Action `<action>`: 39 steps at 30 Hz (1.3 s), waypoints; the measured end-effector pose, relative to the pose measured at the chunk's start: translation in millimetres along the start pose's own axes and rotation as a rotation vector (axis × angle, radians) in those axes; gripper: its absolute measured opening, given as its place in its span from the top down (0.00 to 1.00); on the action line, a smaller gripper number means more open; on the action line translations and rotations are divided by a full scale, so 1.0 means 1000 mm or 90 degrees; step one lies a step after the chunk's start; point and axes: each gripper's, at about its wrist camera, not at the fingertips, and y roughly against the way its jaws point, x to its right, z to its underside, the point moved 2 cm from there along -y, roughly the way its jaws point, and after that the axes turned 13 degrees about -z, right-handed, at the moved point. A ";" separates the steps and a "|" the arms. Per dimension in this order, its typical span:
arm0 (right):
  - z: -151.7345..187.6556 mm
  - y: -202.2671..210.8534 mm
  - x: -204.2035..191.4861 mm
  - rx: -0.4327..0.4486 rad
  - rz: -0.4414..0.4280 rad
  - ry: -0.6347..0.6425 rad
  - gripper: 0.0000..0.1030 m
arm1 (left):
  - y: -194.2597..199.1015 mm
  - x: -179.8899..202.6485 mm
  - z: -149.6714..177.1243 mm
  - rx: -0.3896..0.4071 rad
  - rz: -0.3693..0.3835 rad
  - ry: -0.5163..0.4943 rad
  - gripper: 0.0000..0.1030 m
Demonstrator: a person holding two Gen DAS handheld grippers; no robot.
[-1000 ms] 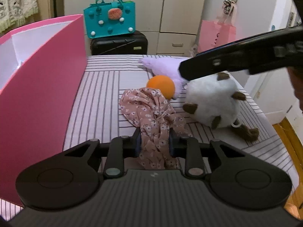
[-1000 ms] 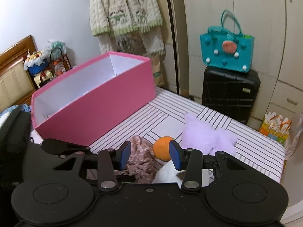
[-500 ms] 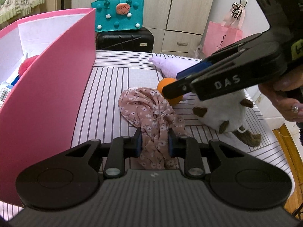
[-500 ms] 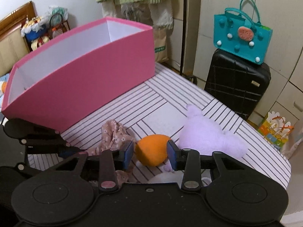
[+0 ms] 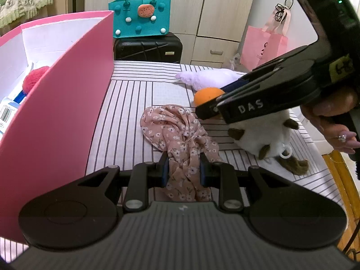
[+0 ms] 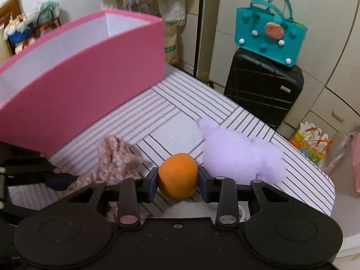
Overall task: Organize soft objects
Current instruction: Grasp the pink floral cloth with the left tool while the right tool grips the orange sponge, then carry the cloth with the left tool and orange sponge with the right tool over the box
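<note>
A pink floral cloth [image 5: 171, 126] lies bunched on the striped bedcover, and my left gripper [image 5: 183, 168] is shut on its near end. My right gripper [image 6: 177, 181] has its jaws closing on an orange ball [image 6: 177, 171], with both pads against the ball's sides. The left wrist view shows that gripper reaching in from the right over the orange ball [image 5: 205, 95]. A purple plush [image 6: 240, 155] lies just behind the ball. A white plush with brown ears [image 5: 263, 135] sits under the right gripper, partly hidden by it.
A tall pink box [image 5: 67, 103] stands on the left of the bed, with a red pompom [image 5: 33, 78] and packets inside. Beyond the bed's far edge are a black suitcase [image 6: 263, 92] with a teal bag [image 6: 270, 38] on top.
The right gripper came down and forward over the orange ball, and its jaws narrowed until they met it. The left gripper kept its hold on the cloth and stayed put.
</note>
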 end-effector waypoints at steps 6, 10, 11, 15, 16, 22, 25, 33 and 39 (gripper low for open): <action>0.007 0.018 -0.012 0.026 -0.018 -0.026 0.60 | 0.010 -0.003 0.002 -0.004 0.016 0.003 0.76; 0.015 0.029 -0.023 0.043 -0.037 -0.044 0.60 | 0.015 -0.007 0.004 -0.015 0.030 0.014 0.76; 0.016 0.031 -0.025 0.046 -0.040 -0.046 0.60 | 0.017 -0.008 0.004 -0.017 0.034 0.015 0.76; 0.019 0.041 -0.037 0.051 -0.045 -0.048 0.59 | 0.027 -0.010 0.002 -0.023 0.047 0.005 0.76; 0.019 0.044 -0.042 0.053 -0.039 -0.043 0.59 | 0.030 -0.010 0.002 -0.026 0.052 0.001 0.76; 0.020 0.060 -0.059 0.063 -0.043 -0.031 0.59 | 0.044 -0.014 -0.006 -0.034 0.077 -0.024 0.76; 0.023 0.066 -0.066 0.064 -0.047 -0.030 0.59 | 0.053 -0.014 -0.005 -0.024 0.076 -0.038 0.76; 0.034 0.083 -0.076 0.085 -0.059 -0.062 0.59 | 0.078 -0.028 -0.015 -0.038 0.114 -0.042 0.76; 0.035 0.106 -0.095 0.113 -0.066 -0.072 0.57 | 0.107 -0.045 -0.024 -0.028 0.127 -0.056 0.76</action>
